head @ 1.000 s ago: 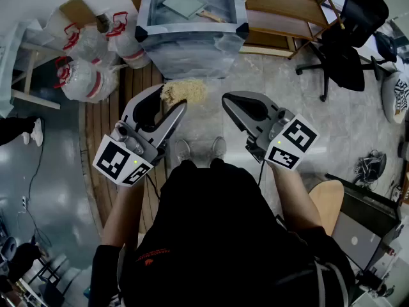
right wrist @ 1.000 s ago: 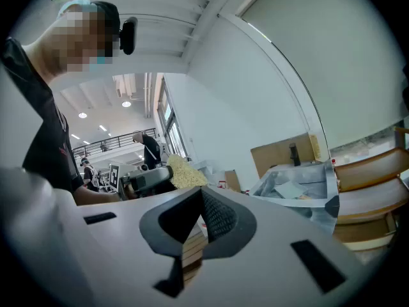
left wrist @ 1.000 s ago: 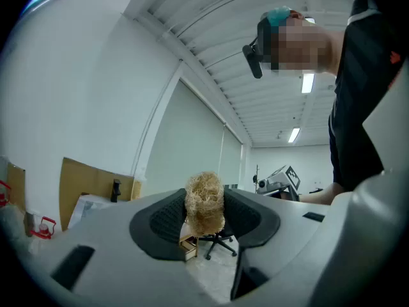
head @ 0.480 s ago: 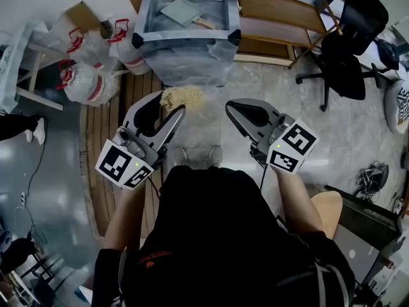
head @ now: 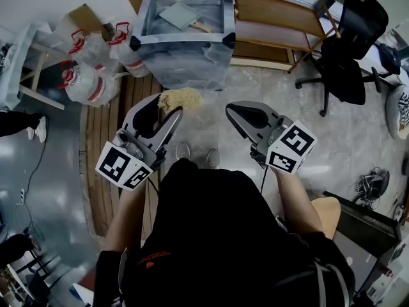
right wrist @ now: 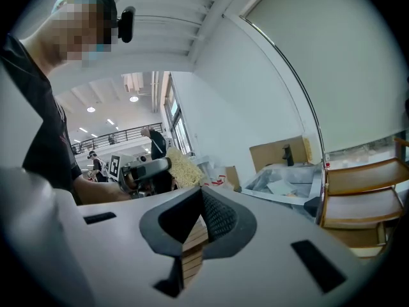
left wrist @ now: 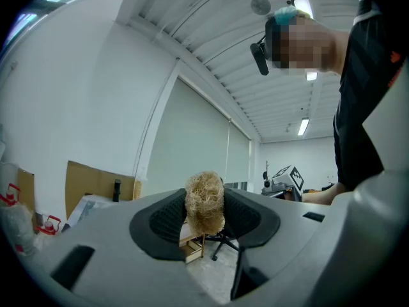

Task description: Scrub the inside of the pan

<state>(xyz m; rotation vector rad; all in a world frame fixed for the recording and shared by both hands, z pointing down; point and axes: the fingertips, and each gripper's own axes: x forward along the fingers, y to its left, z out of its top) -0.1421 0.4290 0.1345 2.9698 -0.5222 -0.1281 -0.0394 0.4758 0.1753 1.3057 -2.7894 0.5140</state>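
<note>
My left gripper [head: 171,112] is held at waist height and is shut on a straw-coloured fibre scrubber [head: 181,98], which sticks out past the tips. In the left gripper view the scrubber [left wrist: 204,203] sits pinched between the dark pads. My right gripper [head: 231,112] is beside it, jaws together with nothing between them [right wrist: 199,197]; its view shows the left gripper [right wrist: 144,169] and scrubber [right wrist: 184,167] to the left. A flat grey square thing with a wooden handle [head: 183,15] lies in a clear box ahead. No pan is plainly in view.
The clear plastic box [head: 185,59] stands on the floor ahead of the person's feet. Right of it is a low wooden shelf [head: 275,24], then a black office chair [head: 348,43]. Large water bottles [head: 89,75] and a cardboard box [head: 80,11] sit at the left.
Both grippers keep nearly the same pose, the scrubber still pinched in the left. The head view has drifted a little, so the box and shelf sit slightly lower and further left.
</note>
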